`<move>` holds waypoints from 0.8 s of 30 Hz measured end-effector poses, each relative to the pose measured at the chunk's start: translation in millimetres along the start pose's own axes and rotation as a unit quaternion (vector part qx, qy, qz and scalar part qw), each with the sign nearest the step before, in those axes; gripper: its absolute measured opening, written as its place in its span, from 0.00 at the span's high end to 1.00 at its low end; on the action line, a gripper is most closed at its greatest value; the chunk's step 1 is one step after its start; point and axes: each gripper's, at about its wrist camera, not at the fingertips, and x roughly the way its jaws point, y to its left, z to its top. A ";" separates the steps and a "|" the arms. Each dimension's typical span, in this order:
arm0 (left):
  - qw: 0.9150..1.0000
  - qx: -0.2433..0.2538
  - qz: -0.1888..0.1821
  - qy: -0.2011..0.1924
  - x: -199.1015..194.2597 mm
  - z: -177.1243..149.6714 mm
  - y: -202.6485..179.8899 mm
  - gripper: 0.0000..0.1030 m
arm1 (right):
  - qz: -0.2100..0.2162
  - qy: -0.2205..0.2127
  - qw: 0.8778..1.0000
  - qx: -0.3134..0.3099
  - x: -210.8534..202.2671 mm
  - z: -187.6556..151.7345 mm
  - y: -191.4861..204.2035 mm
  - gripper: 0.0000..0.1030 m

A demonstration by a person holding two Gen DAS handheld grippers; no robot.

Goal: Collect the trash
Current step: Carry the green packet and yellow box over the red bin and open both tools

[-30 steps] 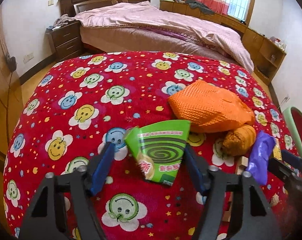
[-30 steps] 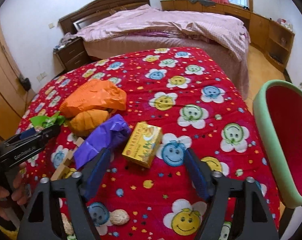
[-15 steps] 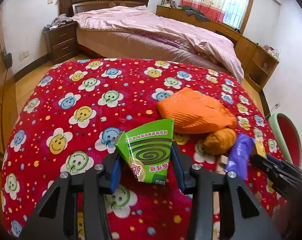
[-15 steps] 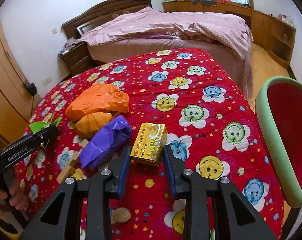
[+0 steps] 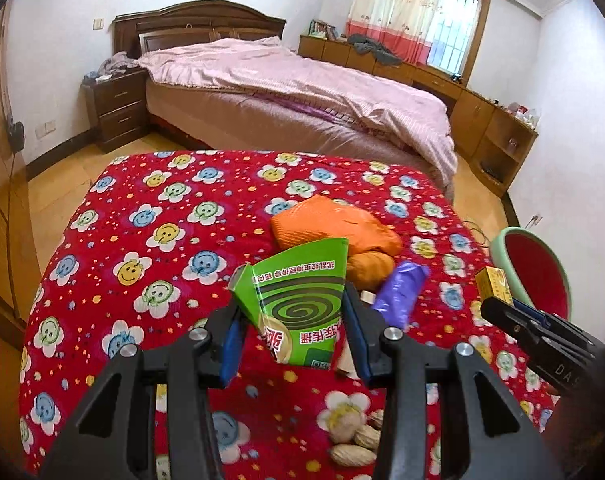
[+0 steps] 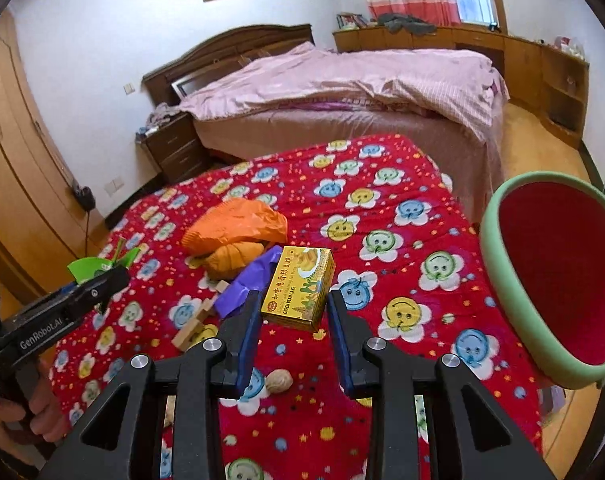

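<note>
My left gripper (image 5: 292, 320) is shut on a flattened green mosquito-coil box (image 5: 302, 304) and holds it above the red smiley-flower tablecloth (image 5: 162, 240). My right gripper (image 6: 292, 320) is shut on a yellow green-bean-cake box (image 6: 300, 290), lifted off the cloth. The left gripper with the green box also shows in the right wrist view (image 6: 98, 270). The right gripper with the yellow box shows at the right of the left wrist view (image 5: 496, 284). An orange bag (image 6: 234, 224), an orange bundle (image 6: 234, 258) and a purple wrapper (image 6: 250, 280) lie on the cloth.
A green-rimmed red bin (image 6: 558, 272) stands off the table's right edge. Wooden blocks (image 6: 194, 326) and nut shells (image 6: 280, 380) lie near the front. A bed with pink bedding (image 5: 302, 80), a nightstand (image 5: 116, 108) and cabinets lie beyond.
Both grippers closed from wide open onto their boxes and then lifted them off the cloth. Both cameras rose and tilted up.
</note>
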 end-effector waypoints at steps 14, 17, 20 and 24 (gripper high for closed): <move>1.000 0.011 -0.021 -0.018 -43.2 -14.2 -32.0 0.57 | -0.005 -0.055 0.998 0.013 -65.6 -6.9 -10.3 0.68; 0.999 0.019 -0.025 -0.024 -51.3 -16.2 -40.5 0.57 | -0.009 -0.066 0.998 0.015 -79.2 -9.4 -14.1 0.68; 0.999 0.025 -0.027 -0.028 -58.1 -18.1 -48.5 0.57 | -0.011 -0.075 0.997 0.019 -90.0 -11.6 -19.1 0.68; 0.998 0.033 -0.032 -0.034 -65.9 -19.2 -58.9 0.57 | -0.017 -0.087 0.996 0.024 -104.6 -16.1 -24.9 0.68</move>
